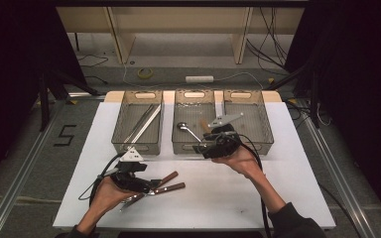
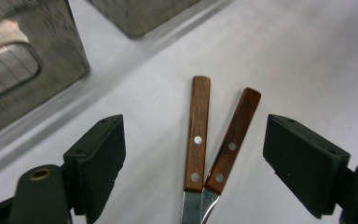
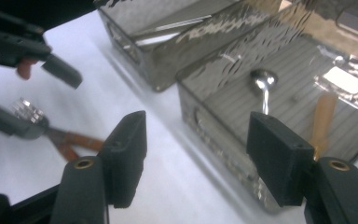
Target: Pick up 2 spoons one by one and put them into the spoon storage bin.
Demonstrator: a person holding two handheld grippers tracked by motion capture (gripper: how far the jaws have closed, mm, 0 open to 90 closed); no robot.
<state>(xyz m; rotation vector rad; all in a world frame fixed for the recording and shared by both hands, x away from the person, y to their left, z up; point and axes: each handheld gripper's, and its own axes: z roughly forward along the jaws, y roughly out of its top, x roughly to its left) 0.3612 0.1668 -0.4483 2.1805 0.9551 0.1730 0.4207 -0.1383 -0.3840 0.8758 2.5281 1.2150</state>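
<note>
Two wood-handled knives (image 2: 214,144) lie between the wide left claw (image 2: 193,163); right claw (image 3: 196,158) wide.

Black hand-held tongs, both with grey plates

Left tongs (image 1: 151,186) and right tongs (image 1: 198,147) have blocky black jaws, brass-ringed screws, trailing black cables; dark sleeve (image 1: 297,223) at one wrist.

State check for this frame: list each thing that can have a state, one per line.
Left gripper: open, jaws either side of the two handles, not pressing.
Right gripper: open, nothing between its jaws.
Two wooden-handled utensils: lying flat on the table, handles side by side.
Left basket: holds long metal utensils.
Middle basket: holds a spoon and a wooden-handled piece.
Right basket: contents unclear.
</note>
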